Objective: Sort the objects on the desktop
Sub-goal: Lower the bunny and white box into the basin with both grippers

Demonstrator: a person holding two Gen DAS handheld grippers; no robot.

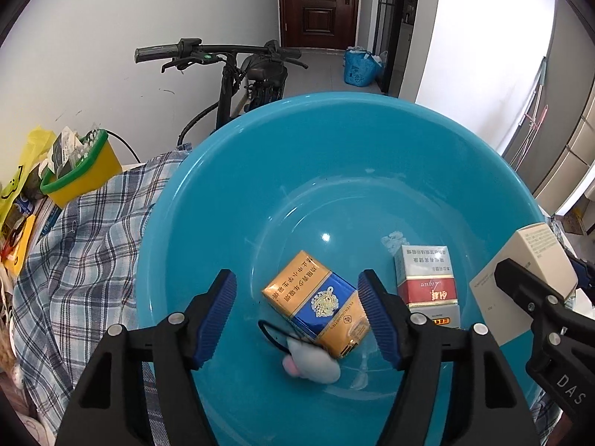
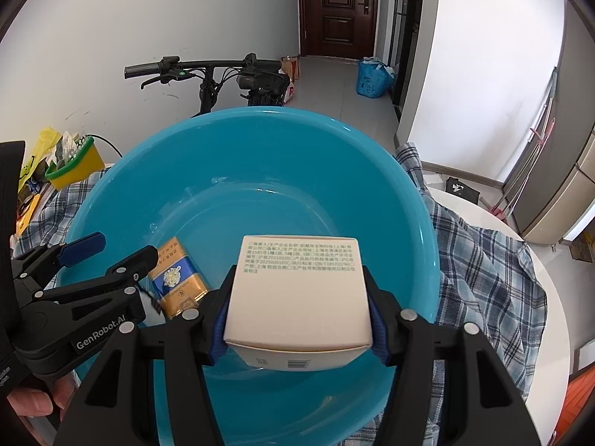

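A big blue basin (image 1: 230,200) sits on a checked cloth (image 1: 93,230). Inside lies a gold and blue pack (image 1: 316,303), flat, its long side slanting from upper left to lower right. Beside it lies a red and white pack (image 1: 427,286) reading "Liqun". A small soft toy (image 1: 312,362) touches the gold pack. The left tool (image 1: 297,312) is spread over the gold pack, not touching it. The right tool (image 2: 297,308) pinches a cream box (image 2: 297,290) with small print above the basin.

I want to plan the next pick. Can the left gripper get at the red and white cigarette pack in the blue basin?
Probably yes. The left gripper is open and empty above the blue plastic basin, and the red and white cigarette pack lies uncovered beside it.
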